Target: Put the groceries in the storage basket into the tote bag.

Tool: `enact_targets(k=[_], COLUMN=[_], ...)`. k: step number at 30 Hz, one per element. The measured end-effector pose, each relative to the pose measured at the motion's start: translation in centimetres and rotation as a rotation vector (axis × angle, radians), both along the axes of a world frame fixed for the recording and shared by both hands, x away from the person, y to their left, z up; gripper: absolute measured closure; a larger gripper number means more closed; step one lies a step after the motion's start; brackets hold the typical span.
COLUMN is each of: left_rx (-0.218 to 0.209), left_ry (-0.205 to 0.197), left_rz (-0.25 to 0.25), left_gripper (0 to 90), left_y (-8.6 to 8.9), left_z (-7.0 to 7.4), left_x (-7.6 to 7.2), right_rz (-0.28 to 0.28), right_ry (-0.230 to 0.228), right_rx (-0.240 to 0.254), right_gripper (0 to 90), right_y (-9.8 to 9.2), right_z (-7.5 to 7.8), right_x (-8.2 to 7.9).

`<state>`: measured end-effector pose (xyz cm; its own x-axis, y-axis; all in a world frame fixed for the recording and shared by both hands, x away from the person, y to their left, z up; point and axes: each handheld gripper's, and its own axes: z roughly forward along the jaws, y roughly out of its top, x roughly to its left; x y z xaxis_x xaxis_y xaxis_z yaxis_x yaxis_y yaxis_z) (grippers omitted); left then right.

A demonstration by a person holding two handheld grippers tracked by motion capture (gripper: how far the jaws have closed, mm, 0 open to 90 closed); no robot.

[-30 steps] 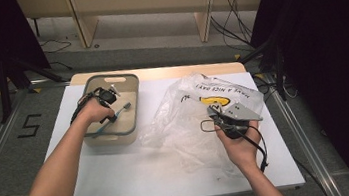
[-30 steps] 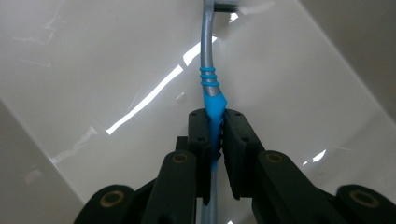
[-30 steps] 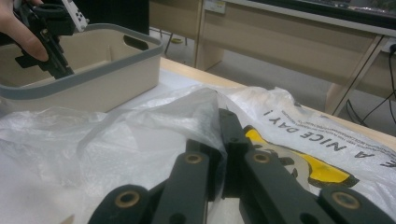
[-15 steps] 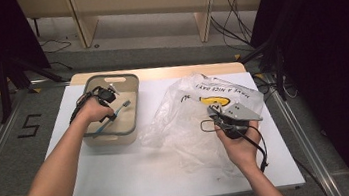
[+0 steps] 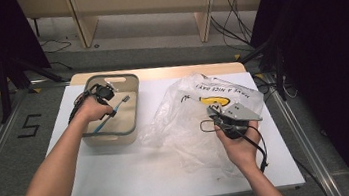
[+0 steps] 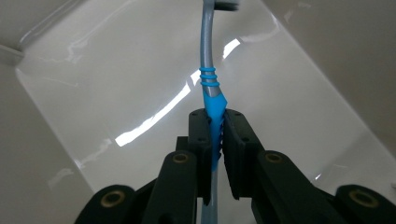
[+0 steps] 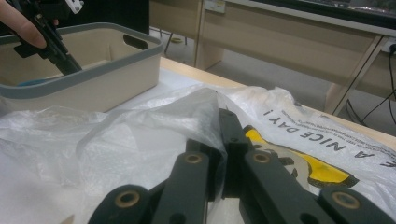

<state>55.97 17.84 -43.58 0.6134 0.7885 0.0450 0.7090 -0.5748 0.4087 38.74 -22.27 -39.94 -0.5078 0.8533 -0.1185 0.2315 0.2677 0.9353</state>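
The left forearm reaches forward over the bench (image 5: 137,178), its hand bent down into the bin (image 5: 130,83), where the left tool (image 6: 215,135) is clamped on the blue handle of a toothbrush (image 6: 208,84) slanting above the bin floor. The right hand, palm up near the bench's right side, keeps its tool (image 7: 219,140) level and pinched tight on a fold of the plastic bag (image 5: 190,116) lying beside the bin

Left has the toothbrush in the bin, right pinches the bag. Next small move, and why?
Probably lift the toothbrush clear of the bin: the left gripper is shut on its handle, and the right gripper holds a fold of the bag, seemingly ready to receive it.
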Motion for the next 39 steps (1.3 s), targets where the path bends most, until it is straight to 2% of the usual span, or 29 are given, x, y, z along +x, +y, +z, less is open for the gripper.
enact_targets(k=[11,17,22,30,39], left_rx=[-0.016,-0.046,-0.057,-0.081,-0.116], left_ry=[-0.047,-0.073,-0.083,-0.122,-0.143], left_rz=[0.005,0.016,0.018,0.026,0.032], left_gripper=[81.5,81.5,81.5,81.5,81.5], left_y=[0.2,0.7,0.9,1.2,1.7], left_z=[1.0,1.6,2.0,2.7,3.3], left_x=[-0.3,-0.6,-0.7,-1.0,-1.3], right_rz=[0.001,-0.001,-0.001,-0.002,-0.003], right_ry=[-0.003,-0.005,-0.003,-0.008,-0.009], right_rx=[0.000,0.001,-0.001,0.002,0.003], right_gripper=[90.0,90.0,90.0,90.0,90.0], right_y=[0.1,0.0,0.1,0.1,0.1], right_z=[0.0,0.0,0.0,0.0,0.0], right_x=[0.0,0.0,0.0,0.0,0.0])
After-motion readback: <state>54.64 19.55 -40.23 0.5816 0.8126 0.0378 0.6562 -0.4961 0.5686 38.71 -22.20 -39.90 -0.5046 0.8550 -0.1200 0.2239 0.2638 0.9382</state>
